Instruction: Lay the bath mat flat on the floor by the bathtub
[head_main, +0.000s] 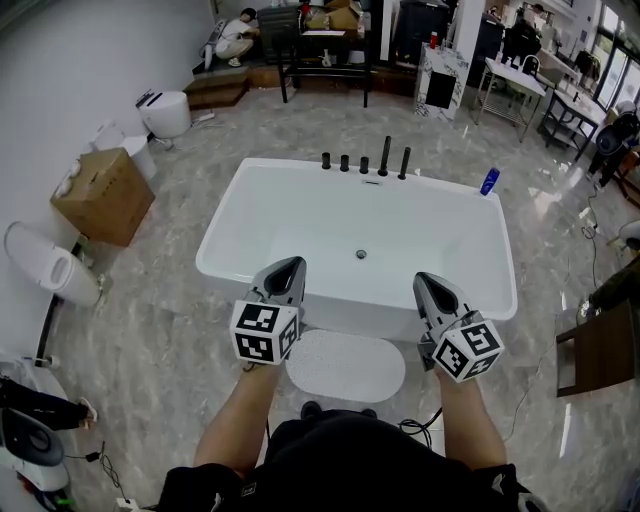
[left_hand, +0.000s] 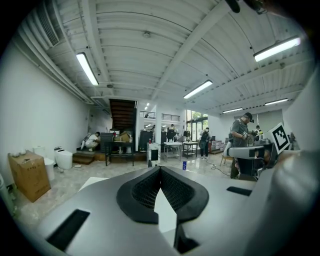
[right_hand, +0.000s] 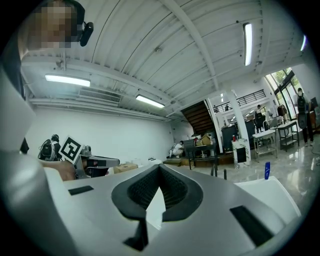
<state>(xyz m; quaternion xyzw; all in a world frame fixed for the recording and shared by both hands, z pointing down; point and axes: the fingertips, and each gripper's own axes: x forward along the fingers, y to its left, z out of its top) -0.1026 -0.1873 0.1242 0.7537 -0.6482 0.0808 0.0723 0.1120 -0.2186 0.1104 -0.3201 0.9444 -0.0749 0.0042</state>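
Observation:
A white oval bath mat (head_main: 345, 364) lies flat on the marble floor against the near side of the white bathtub (head_main: 260, 190). My left gripper (head_main: 288, 268) is raised above the mat's left end, shut and holding nothing. On the other side my right gripper (head_main: 428, 281) hovers over the tub's near rim, shut and empty too. In the left gripper view the jaws (left_hand: 160, 170) meet at their tips, pointing level across the room. The right gripper view shows its jaws (right_hand: 160, 169) closed, the tub and its black taps (right_hand: 223, 173) beyond them.
A cardboard box (head_main: 104, 195) and white toilets (head_main: 52, 266) stand along the left wall. A blue bottle (head_main: 489, 181) sits on the tub's far right corner by the black taps (head_main: 366, 160). A dark wooden stand (head_main: 603, 349) is at right. People and tables fill the back.

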